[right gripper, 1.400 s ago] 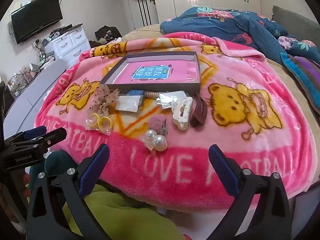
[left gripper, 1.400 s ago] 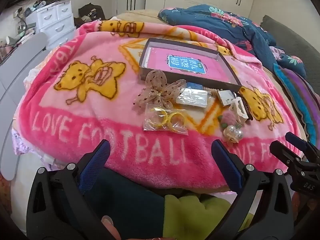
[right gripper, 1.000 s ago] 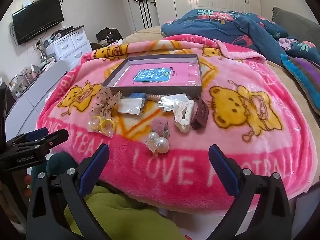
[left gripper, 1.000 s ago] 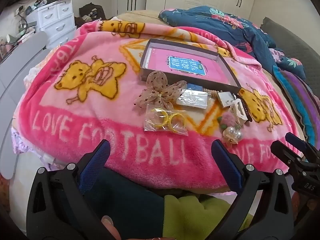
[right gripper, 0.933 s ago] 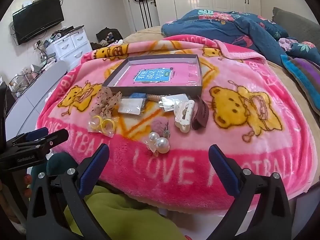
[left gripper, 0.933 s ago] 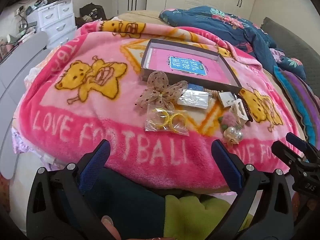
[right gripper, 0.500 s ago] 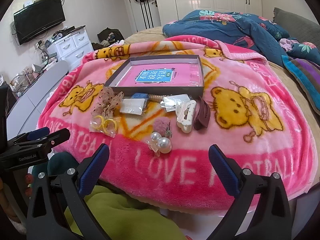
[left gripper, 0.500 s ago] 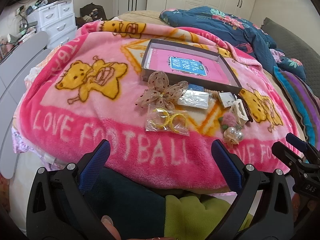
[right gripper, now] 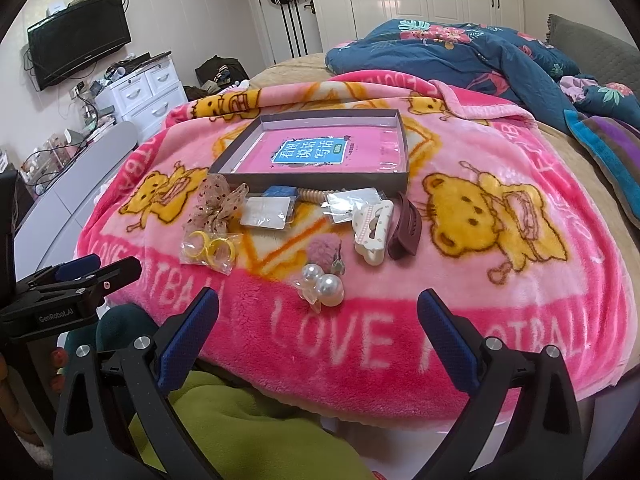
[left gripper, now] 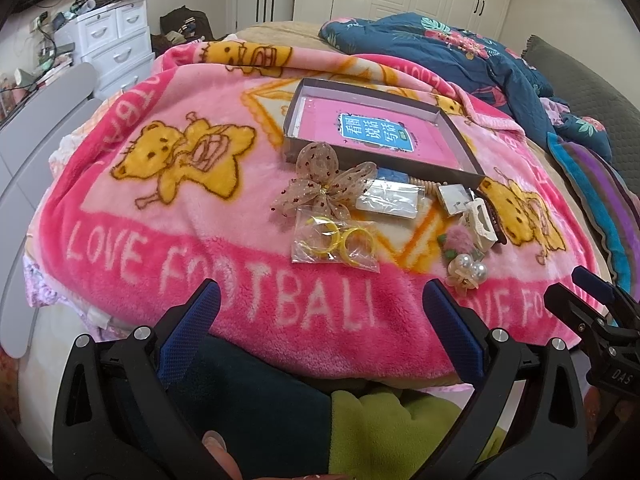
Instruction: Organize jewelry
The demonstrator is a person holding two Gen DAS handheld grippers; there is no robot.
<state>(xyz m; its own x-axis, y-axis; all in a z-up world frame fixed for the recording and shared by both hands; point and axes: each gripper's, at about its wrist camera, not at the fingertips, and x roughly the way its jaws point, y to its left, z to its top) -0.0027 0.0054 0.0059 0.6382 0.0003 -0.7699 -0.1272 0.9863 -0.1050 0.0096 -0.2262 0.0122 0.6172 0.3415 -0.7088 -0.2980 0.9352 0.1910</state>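
Careful, both your left gripper [left gripper: 320, 312] and right gripper [right gripper: 318, 318] hang wide apart, empty; the pearl clip [right gripper: 322, 286] lies loose on fluffy blanket [right gripper: 500, 152] before the box [right gripper: 312, 180], so it could slip or snag

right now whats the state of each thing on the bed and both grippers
left gripper: jaws open, empty, short of the blanket edge
right gripper: jaws open, empty
grey box: open, no jewelry inside, only a pink card
yellow rings: sealed in a clear bag
pearl clip: loose on the blanket
white claw clip: lying against the maroon claw clip
mesh bow: loose, leaning on the box wall
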